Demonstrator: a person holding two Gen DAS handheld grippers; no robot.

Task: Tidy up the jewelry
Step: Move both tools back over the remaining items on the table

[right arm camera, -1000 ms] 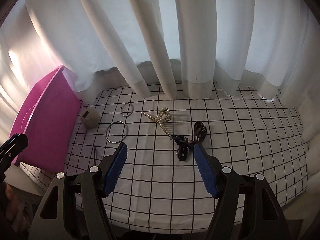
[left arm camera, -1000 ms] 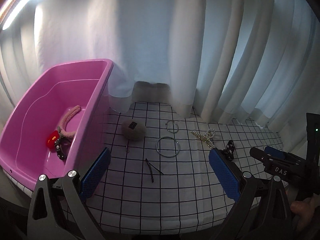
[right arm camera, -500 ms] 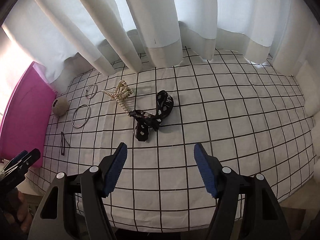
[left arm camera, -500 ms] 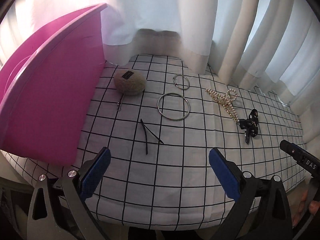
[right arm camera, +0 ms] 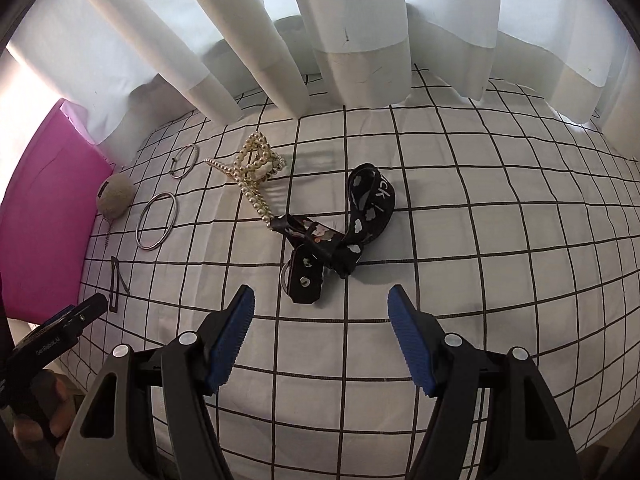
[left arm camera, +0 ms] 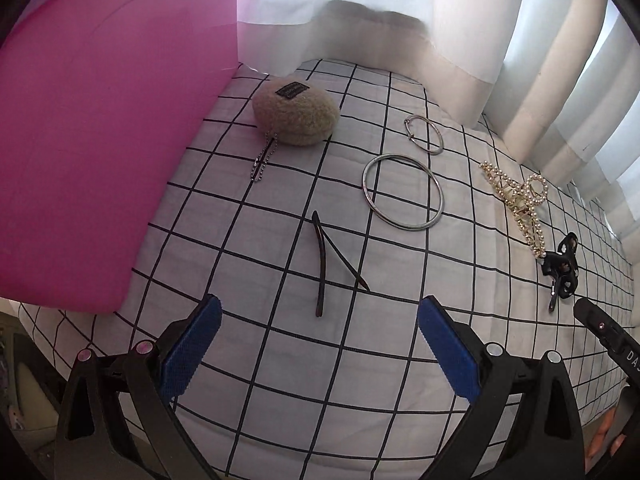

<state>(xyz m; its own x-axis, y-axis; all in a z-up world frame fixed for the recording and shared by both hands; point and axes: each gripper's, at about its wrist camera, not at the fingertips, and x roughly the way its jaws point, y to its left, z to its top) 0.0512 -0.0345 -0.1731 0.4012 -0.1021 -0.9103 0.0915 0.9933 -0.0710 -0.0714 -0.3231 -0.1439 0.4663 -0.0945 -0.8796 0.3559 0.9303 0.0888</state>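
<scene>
My left gripper (left arm camera: 318, 312) hangs open just above a dark hairpin (left arm camera: 320, 264) on the checked cloth. Beyond the hairpin lie a large silver ring (left arm camera: 434, 196), a small silver ring (left arm camera: 438, 136) and a beige fuzzy pouch (left arm camera: 296, 114) with a bead chain. A pearl hair claw (left arm camera: 516, 200) sits to the right. My right gripper (right arm camera: 320, 302) is open, close over a black patterned strap (right arm camera: 332, 236) with a buckle. The pearl claw (right arm camera: 256, 176) touches the strap's end. The pink bin (left arm camera: 92, 128) stands at the left; its inside is hidden.
White curtains (right arm camera: 352, 32) hang along the back edge of the checked cloth (right arm camera: 480, 240). A hand (right arm camera: 36, 420) holds the left gripper's body at the right wrist view's lower left. The cloth's front edge drops off just below both grippers.
Both grippers have come down toward the cloth, so the jewelry looks larger. The left one turned away from the bin's inside toward the hairpin. The right one closed in on the black strap.
</scene>
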